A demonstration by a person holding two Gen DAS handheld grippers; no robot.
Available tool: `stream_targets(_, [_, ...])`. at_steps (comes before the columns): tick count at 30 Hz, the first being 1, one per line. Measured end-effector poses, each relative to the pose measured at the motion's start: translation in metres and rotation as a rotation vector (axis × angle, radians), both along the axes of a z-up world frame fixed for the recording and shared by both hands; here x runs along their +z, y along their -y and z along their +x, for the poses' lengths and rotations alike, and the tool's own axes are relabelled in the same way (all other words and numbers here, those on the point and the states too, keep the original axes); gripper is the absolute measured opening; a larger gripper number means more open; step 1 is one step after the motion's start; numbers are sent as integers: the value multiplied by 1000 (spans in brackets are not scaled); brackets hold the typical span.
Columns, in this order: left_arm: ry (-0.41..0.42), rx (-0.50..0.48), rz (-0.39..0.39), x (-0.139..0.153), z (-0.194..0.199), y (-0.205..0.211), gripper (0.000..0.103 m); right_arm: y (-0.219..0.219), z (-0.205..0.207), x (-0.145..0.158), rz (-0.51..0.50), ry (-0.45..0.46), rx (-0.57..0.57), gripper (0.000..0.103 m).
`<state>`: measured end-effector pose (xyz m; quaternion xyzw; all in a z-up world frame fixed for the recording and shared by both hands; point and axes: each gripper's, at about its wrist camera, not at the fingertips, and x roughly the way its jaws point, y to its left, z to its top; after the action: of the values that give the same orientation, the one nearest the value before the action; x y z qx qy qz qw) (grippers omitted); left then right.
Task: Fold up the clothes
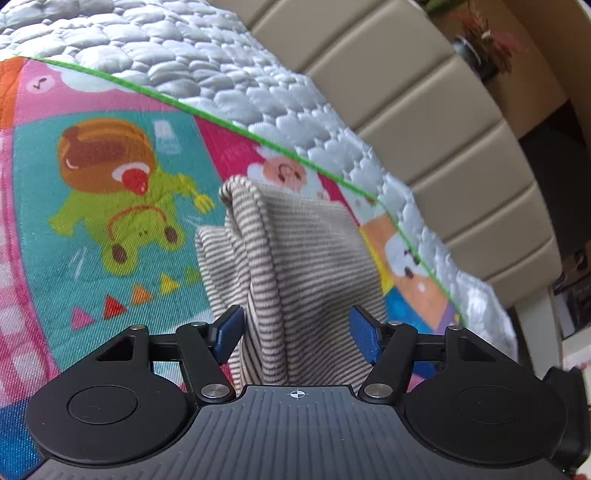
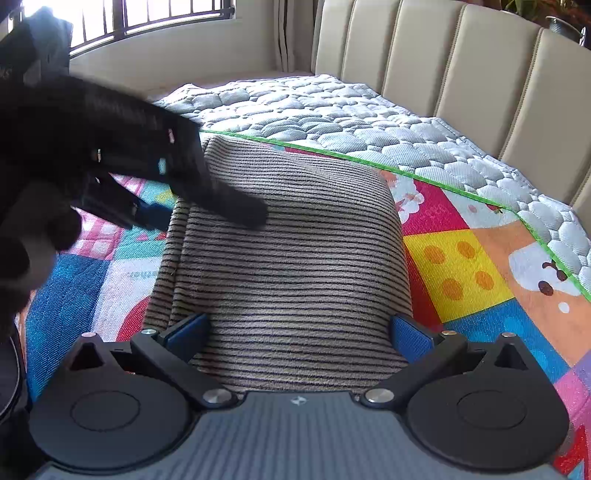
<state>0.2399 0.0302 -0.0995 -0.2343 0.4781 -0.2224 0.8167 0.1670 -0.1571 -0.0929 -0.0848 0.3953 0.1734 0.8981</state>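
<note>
A beige, dark-striped garment lies folded on a colourful cartoon play mat. In the left wrist view its left folded edge rises in thick layers between my blue pads. My left gripper straddles that edge with its jaws wide apart. The right wrist view shows the left gripper as a dark shape: one finger rests on top of the cloth and the blue pad sits just off its side. My right gripper stands open over the garment's near edge, gripping nothing.
The mat lies on a grey quilted mattress and is bordered by a green trim. A beige padded headboard runs along the far side, with a barred window at the back left. Potted plants stand beyond the headboard.
</note>
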Motion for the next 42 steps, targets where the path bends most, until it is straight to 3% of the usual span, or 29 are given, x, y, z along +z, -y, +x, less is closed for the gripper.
stream_targets(3, [-18,-7,45,-7,0,5,67,1,1,1,6,-5,3,103])
stream_targets(15, [-19,-2,-15,-7,-1,-2,57,2,1,2,10,-8,9,103])
stream_targets(19, [-16,-9,-14,-2,-5,-1,54,18,6,18,1,-7,44,103])
stream_targets(23, [-15,-13,-42,0,-10,0,47,53,21,25,-21,3,-40,103])
stream_targets(28, [13,-56,-213,6,-10,5,40,93,42,24,142,-37,-260,103])
stream_targets(32, [-27,-28,-43,-2,-7,9,42,85,43,12,147,-73,-239,103])
stream_targets(36, [-35,-15,-6,-2,-6,7,46,64,35,2,134,-87,-155,103])
stream_targets(38, [-9,-27,34,1,-8,10,50,65,35,3,152,-91,-158,103])
stream_targets(42, [-10,-27,37,0,-9,9,52,72,34,5,189,-96,-189,103])
